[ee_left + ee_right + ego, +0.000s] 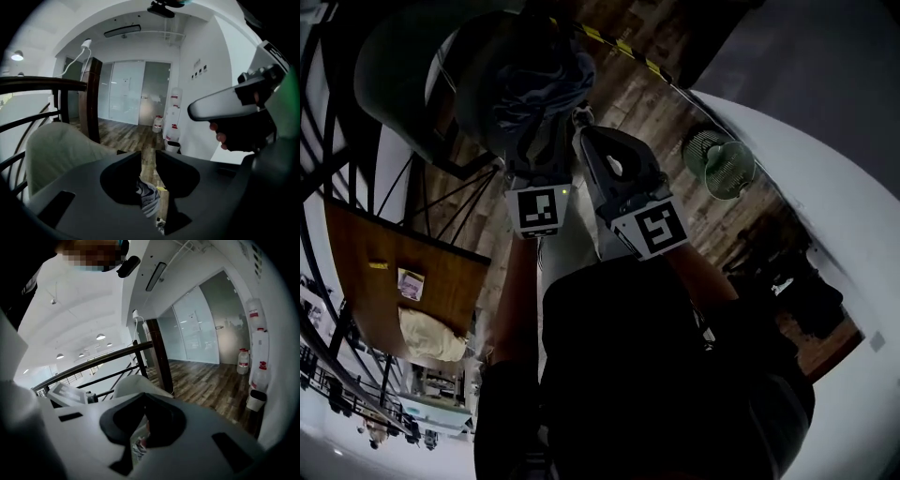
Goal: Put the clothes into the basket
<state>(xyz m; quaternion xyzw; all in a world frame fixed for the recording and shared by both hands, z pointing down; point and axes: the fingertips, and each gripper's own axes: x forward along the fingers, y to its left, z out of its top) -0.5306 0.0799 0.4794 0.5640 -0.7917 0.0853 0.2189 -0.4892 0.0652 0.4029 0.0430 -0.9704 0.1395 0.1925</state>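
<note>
Left tool (149,155) has its jaws slightly apart with a striped fold of the garment (534,82) between them. Floor shows beside the fold, so that hold looks loose. Right tool (144,401) is closed on another fold. The bunched bluish cloth hangs from the 2 tips over the mouth of the basket (394,75). It looks light, soft and limp, likely to sag and catch on the rim. A pinch on a thick gathered fold should carry it best.

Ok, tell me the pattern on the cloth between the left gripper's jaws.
The cloth is dark grey with pale stripes, best seen in the left gripper view.
</note>
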